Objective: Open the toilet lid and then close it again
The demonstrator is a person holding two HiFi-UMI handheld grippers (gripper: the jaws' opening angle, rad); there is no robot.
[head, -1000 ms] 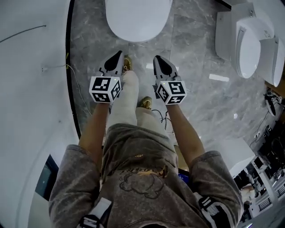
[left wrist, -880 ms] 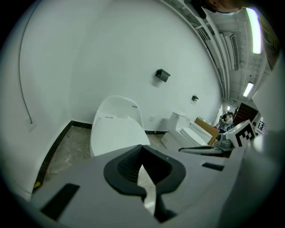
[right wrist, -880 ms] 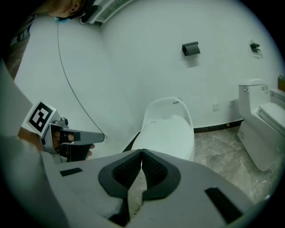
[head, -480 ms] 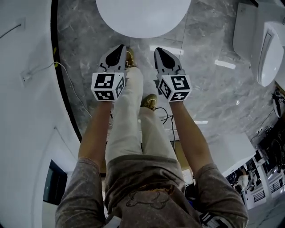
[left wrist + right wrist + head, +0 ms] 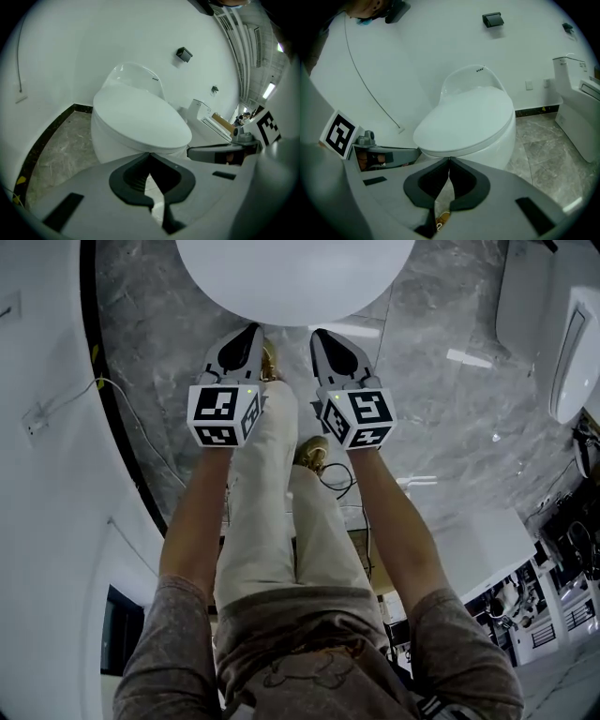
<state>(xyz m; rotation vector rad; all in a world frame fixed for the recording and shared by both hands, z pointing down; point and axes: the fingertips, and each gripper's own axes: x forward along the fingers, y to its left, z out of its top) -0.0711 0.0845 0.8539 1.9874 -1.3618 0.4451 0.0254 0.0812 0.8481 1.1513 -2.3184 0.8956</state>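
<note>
Left gripper [image 5: 250,331] and right gripper [image 5: 320,335], both closed empty, face the shut toilet lid [image 5: 295,277].

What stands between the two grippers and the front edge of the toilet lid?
Nothing visible. The left gripper and right gripper, both shut and empty, point at the closed toilet lid; only floor shows beneath the gap.

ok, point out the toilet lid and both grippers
toilet lid [image 5: 295,277]: head view, middle of the closed lid's top.
left gripper [image 5: 251,331]: head view, tip of its shut jaws.
right gripper [image 5: 317,334]: head view, tip of its shut jaws.
</note>
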